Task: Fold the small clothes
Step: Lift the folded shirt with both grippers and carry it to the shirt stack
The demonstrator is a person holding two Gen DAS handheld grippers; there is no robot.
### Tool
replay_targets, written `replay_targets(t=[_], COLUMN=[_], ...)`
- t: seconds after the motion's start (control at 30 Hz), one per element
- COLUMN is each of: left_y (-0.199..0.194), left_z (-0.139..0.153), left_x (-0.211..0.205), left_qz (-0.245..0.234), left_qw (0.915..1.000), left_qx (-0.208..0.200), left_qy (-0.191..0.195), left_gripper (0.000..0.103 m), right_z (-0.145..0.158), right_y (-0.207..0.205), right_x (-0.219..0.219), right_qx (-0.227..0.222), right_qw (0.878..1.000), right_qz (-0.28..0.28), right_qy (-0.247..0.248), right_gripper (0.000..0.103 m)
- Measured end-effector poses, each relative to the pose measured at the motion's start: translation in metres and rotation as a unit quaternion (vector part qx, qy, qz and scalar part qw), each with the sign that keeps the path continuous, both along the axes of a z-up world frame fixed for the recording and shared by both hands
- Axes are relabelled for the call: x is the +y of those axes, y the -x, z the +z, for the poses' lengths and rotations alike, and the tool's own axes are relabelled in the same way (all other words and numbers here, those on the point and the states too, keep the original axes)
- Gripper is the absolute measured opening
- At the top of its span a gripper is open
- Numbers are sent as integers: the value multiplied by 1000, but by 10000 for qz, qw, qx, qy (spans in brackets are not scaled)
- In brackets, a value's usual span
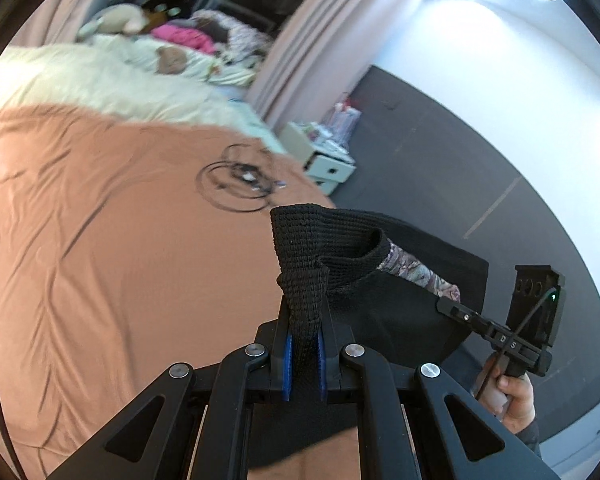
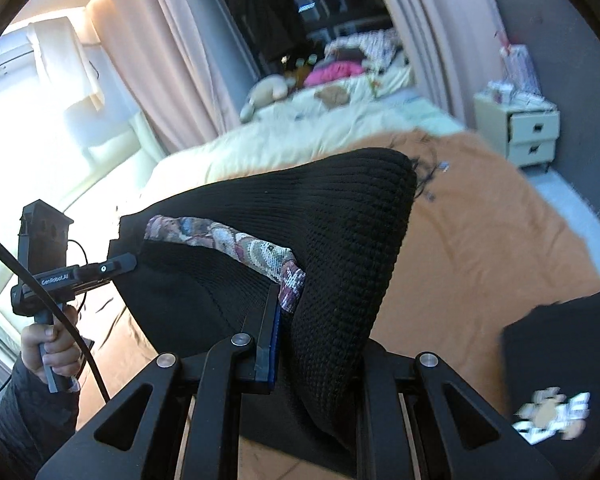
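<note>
A black knit garment with a floral inner trim hangs stretched between both grippers above the orange bed sheet. My left gripper is shut on one bunched corner of it, and its blue pads press the knit. My right gripper is shut on the other side of the garment. One finger shows and the cloth hides the other. Each view shows the opposite gripper pinching the garment's far edge: the right gripper and the left gripper.
A coiled black cable lies on the sheet beyond the garment. A cream duvet and piled clothes cover the bed's far end. A white nightstand stands by the grey wall. Another black printed garment lies at the right.
</note>
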State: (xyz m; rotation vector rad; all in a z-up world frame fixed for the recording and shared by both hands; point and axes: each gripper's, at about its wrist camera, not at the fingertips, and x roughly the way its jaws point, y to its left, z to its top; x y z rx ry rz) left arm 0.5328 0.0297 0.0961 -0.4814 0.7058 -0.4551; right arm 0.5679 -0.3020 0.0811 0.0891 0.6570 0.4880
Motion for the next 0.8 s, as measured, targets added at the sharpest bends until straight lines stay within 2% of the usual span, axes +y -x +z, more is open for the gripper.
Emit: replay_targets(t=[0.2, 0.4, 0.6, 0.8], left_y=[8, 12, 26, 47], left_z=[45, 81, 101, 114], left_x=[-56, -129, -216, -294], left_qz=[-487, -1205, -1989, -2746], left_qw=[9982, 9909, 9767, 9568], left_qx=[-349, -530, -676, -747], left_qy=[89, 298, 438, 603], left_gripper=[9, 9, 9, 9], right_z=[47, 85, 106, 121], right_y=[61, 124, 200, 281], right_x=[-49, -104, -160, -197], right_qx=[-464, -811, -1040, -1232], right_qw=[9980, 9918, 9829, 9706], right_qz=[-404, -856, -1358, -1859], right_qy=[156, 497, 683, 907], right_gripper=[11, 11, 11, 11])
